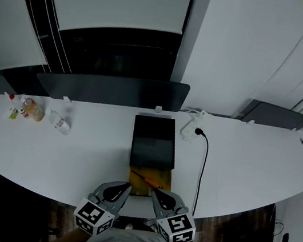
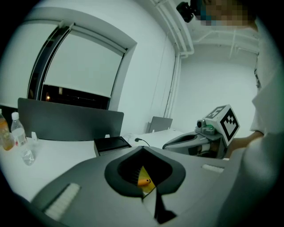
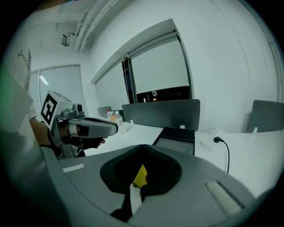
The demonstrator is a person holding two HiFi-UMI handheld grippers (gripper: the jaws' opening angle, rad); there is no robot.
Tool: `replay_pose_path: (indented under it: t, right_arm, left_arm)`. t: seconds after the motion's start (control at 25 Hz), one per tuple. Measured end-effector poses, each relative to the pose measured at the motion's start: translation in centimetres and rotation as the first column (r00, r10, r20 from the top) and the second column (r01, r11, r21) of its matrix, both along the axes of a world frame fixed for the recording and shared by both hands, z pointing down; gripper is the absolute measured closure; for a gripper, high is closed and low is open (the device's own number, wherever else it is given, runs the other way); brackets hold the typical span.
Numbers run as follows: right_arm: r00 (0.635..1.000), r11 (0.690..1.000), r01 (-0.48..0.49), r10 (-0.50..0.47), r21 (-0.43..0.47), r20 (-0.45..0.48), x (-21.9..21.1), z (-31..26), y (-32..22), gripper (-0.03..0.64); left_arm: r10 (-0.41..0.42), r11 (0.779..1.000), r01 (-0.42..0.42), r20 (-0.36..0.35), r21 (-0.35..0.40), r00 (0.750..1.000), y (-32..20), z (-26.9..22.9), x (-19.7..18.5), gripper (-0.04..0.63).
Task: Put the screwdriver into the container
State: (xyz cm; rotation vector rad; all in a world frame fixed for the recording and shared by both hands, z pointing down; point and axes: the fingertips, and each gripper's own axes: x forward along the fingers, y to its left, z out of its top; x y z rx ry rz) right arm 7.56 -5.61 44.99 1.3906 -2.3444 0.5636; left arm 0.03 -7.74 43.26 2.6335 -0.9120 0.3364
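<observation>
Orange handle, dark shaft: from the head view the screwdriver point(image 1: 148, 179) is lying on a yellow mat point(image 1: 141, 187) at the near edge of the white worktop point(image 1: 76, 151), and the mat butts right up against the black container point(image 1: 153, 150) behind it. Its long axis runs crosswise and a bit slanted, shaft end toward the left gripper point(image 1: 124, 188) and handle end toward the right gripper point(image 1: 159, 195). It's just ahead of both tips and neither one is touching it, though I'd say the right one is a touch closer to the handle. A black cable point(image 1: 203, 167) drops down the worktop just right of the mat from a power strip point(image 1: 192, 129), so that's the thing to not snag, while the bottles point(image 1: 31, 109) are well off to the left. In the left gripper view the fingers are pressed together with nothing in them, and the orange handle peeks through the gap on the yellow, below and ahead. Right gripper view is the same deal: fingers fully closed and empty, only yellow showing through, container straight ahead beyond it
</observation>
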Motion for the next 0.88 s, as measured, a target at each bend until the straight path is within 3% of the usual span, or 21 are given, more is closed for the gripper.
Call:
replay_pose_path:
  t: [0.88]
  right_arm:
    - [0.999,0.999,0.038,-0.038,-0.005,-0.018,-0.2,0.0,-0.9,0.603]
  left_arm:
    - [-0.015,1.0,0.016,-0.019,0.011,1.0,-1.1,-0.6,0.3,0.594]
